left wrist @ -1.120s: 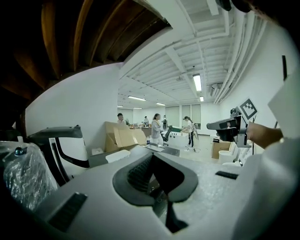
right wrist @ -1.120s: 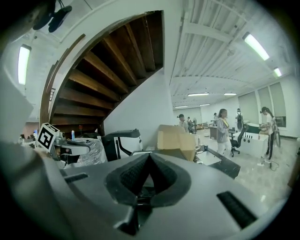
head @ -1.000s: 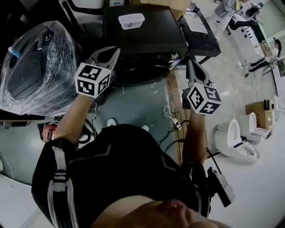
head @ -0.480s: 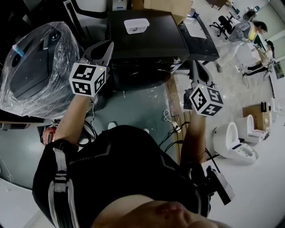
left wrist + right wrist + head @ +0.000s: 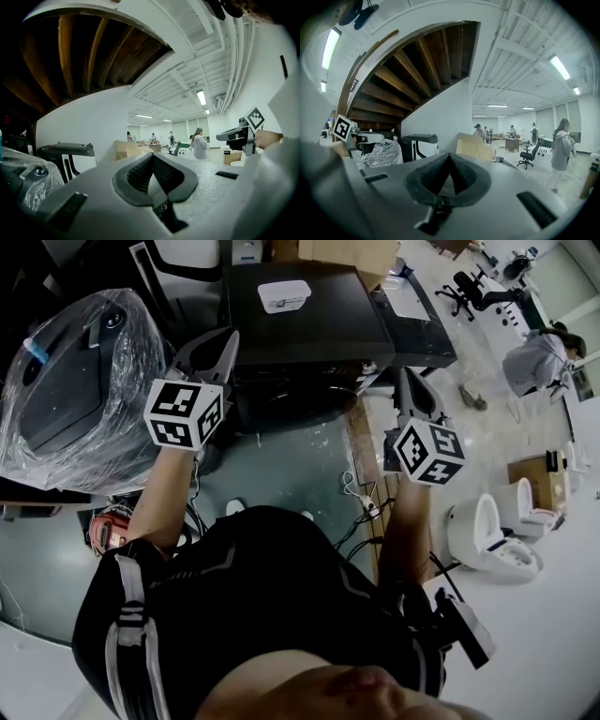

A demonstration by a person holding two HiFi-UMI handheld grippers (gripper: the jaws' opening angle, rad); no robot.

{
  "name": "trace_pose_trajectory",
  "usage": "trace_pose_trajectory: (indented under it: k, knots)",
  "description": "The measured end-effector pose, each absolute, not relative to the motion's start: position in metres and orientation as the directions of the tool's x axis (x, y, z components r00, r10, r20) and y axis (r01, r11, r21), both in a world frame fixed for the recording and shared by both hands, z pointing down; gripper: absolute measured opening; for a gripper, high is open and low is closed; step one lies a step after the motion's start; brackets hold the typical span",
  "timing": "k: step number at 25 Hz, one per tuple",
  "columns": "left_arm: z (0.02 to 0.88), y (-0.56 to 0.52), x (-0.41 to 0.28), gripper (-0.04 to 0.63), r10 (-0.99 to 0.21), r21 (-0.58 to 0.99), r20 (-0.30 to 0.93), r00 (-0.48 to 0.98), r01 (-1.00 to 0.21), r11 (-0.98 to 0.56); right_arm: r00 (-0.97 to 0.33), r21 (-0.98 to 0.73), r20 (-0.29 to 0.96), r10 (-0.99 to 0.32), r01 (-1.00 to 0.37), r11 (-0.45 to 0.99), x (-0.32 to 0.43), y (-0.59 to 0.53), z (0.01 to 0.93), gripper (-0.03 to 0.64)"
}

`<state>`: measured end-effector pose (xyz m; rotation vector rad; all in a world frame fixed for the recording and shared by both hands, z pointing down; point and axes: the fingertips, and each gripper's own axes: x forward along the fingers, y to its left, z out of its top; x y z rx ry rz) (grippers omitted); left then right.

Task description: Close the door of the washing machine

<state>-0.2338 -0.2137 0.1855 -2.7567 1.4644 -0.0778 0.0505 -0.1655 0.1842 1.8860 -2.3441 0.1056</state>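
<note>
The black washing machine (image 5: 309, 320) stands in front of me in the head view, its round front (image 5: 291, 395) dark and in shadow; I cannot tell how its door stands. My left gripper (image 5: 227, 336) is held level before the machine's left front corner, its jaws shut on nothing. My right gripper (image 5: 404, 378) hovers off the machine's right front corner, likewise shut and empty. In the left gripper view the pads (image 5: 152, 159) meet with nothing between them. It is the same in the right gripper view (image 5: 449, 158). Neither gripper touches the machine.
A white box (image 5: 284, 294) lies on the machine's top. A plastic-wrapped appliance (image 5: 80, 381) sits to the left and a black panel (image 5: 412, 315) to the right. Cables and a power strip (image 5: 366, 501) lie on the floor. White toilets (image 5: 492, 535) stand at the right; a person (image 5: 539, 357) is farther off.
My left gripper has shifted a little up and to the left, toward the machine's corner. The right gripper has barely moved. People in the background have walked on.
</note>
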Motion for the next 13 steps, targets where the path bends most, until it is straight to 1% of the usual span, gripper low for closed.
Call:
trace_pose_trajectory:
  k: [4, 13]
  knots:
    - [0.193, -0.216, -0.234, 0.005, -0.834, -0.047, 0.069, 0.548, -0.833, -0.551, -0.215, 0.033, 0.147, -0.965, -0.974, 0.222, 0.050, -0.167, 0.185, 0.003]
    - [0.201, -0.218, -0.235, 0.005, -0.838, -0.027, 0.084, 0.539, -0.840, -0.542, -0.212, 0.030, 0.164, -0.963, -0.975, 0.219, 0.051, -0.167, 0.193, 0.003]
